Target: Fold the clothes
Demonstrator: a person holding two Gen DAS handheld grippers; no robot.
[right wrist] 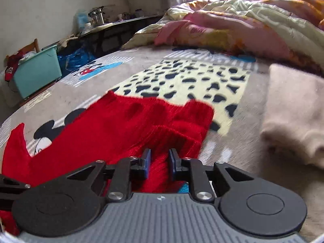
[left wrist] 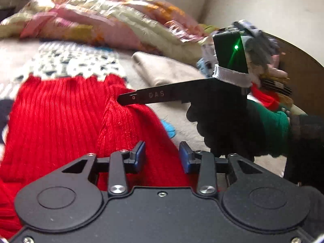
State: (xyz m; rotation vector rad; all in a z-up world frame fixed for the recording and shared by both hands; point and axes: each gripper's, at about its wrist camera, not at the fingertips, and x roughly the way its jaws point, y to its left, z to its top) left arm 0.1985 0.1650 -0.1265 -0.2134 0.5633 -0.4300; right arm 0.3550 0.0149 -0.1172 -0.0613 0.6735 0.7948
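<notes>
A red ribbed knit sweater (left wrist: 60,121) lies spread on the bed, its far edge on the spotted patch of the sheet. In the left wrist view my left gripper (left wrist: 163,157) has its blue pads closed on a thick bunch of the sweater's near edge. My right gripper (left wrist: 123,98) reaches in from the right, held by a black-gloved hand (left wrist: 222,125) with a green cuff, and its tip pinches a fold in the sweater's middle. In the right wrist view the right gripper (right wrist: 160,162) is shut on a ridge of the red sweater (right wrist: 121,125), and a corner of the knit stands up at the far left.
A folded beige garment (right wrist: 293,121) lies right of the sweater on the cartoon-print sheet (right wrist: 182,77). A rumpled floral quilt (left wrist: 101,20) fills the far side of the bed. A teal tub (right wrist: 38,70) stands beside the bed at left. Piled clothes (left wrist: 273,75) sit behind the right hand.
</notes>
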